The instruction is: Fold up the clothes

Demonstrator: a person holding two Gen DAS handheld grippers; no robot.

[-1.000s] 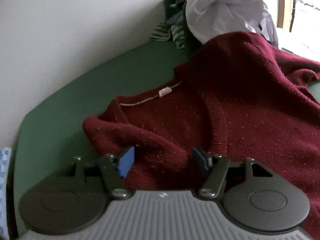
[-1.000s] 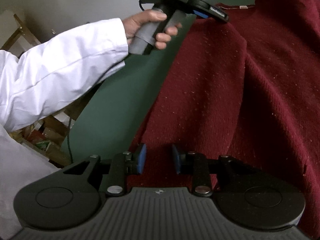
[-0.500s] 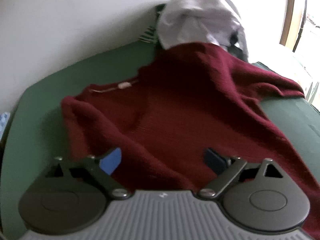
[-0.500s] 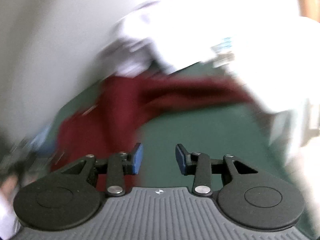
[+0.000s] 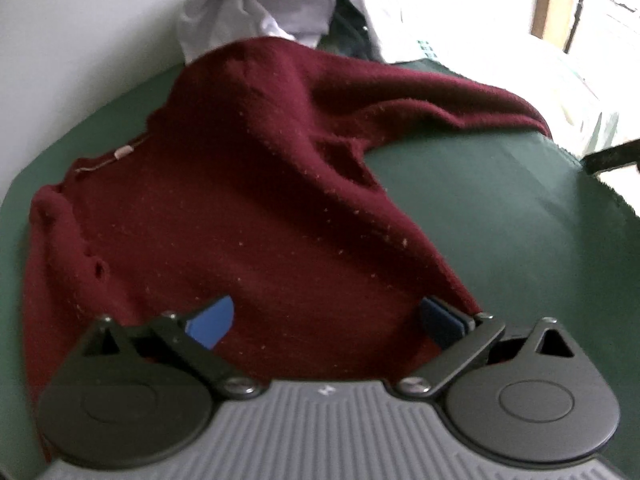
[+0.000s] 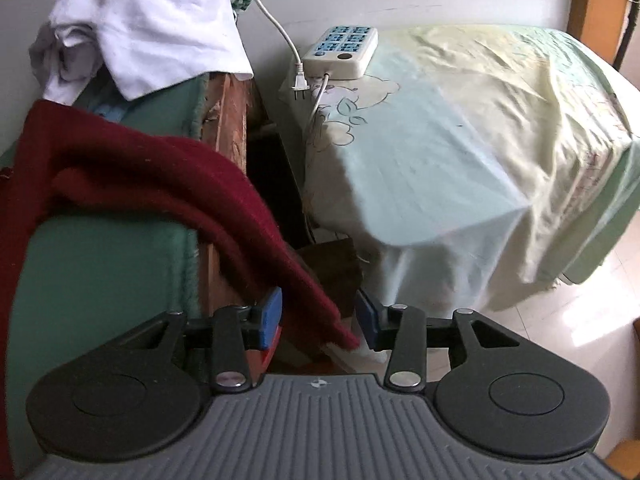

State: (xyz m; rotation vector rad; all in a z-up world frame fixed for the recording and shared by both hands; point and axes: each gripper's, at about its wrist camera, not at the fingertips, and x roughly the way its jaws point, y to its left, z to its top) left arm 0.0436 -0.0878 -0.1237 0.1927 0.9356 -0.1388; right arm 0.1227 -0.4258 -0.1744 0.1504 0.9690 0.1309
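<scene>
A maroon knitted sweater (image 5: 248,208) lies spread on the green table (image 5: 500,216), its neck label toward the far left and one sleeve (image 5: 440,96) stretched to the right. My left gripper (image 5: 326,312) hovers over the sweater's near part. Its jaws are opening wide, and the blue pads (image 5: 212,320) touch no cloth. In the right wrist view that sleeve (image 6: 224,200) hangs over the table's right edge (image 6: 192,248) and runs down between the fingers of my right gripper (image 6: 320,312). These jaws are opening too, and the pads (image 6: 270,314) do not press the sleeve.
A heap of white clothes (image 6: 152,28) sits at the table's far corner, against the wall. Right of the table stands a surface under a pale green sheet (image 6: 460,140) with a power strip (image 6: 340,48) and cable on it. A dark gap lies between the two.
The left gripper has slid right along the sweater while its jaws spread wide. The right gripper has swung from the sweater's body to the sleeve hanging off the table edge, and its jaws have widened.
</scene>
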